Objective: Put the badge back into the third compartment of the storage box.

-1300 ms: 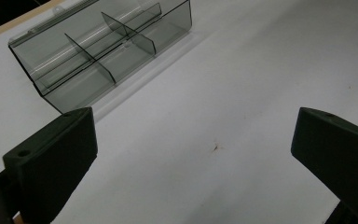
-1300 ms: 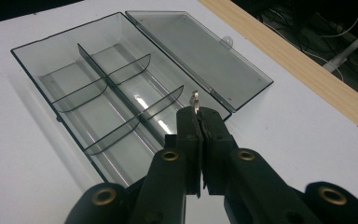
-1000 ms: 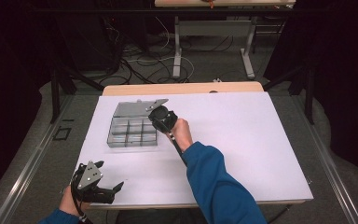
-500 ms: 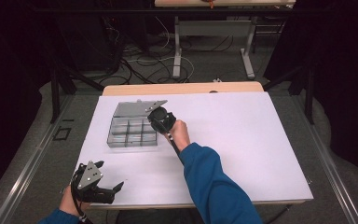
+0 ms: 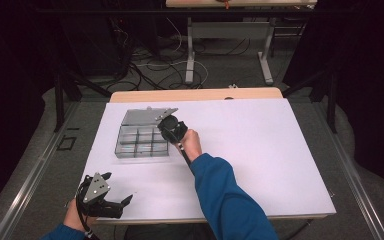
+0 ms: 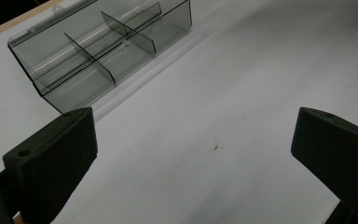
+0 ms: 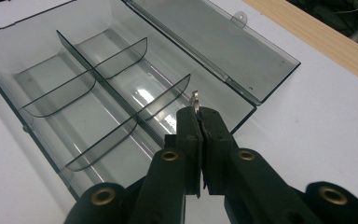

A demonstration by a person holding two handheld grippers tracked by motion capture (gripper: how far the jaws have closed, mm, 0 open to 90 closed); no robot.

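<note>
Right gripper (image 7: 199, 122) over near right corner of smoky clear organiser box (image 7: 98, 93), jaws closed on a small silvery metal piece (image 7: 196, 99) whose tip pokes out above the pads. Box lid (image 7: 214, 42) lies flat open behind, toward wooden edge of the worktop (image 5: 260, 145). Curved dividers split the tray into compartments; those in view hold nothing. Left gripper (image 5: 111, 202) low at near left edge of worktop, well apart from box (image 5: 142, 140), jaws spread wide with nothing between, bare white surface beneath
</note>
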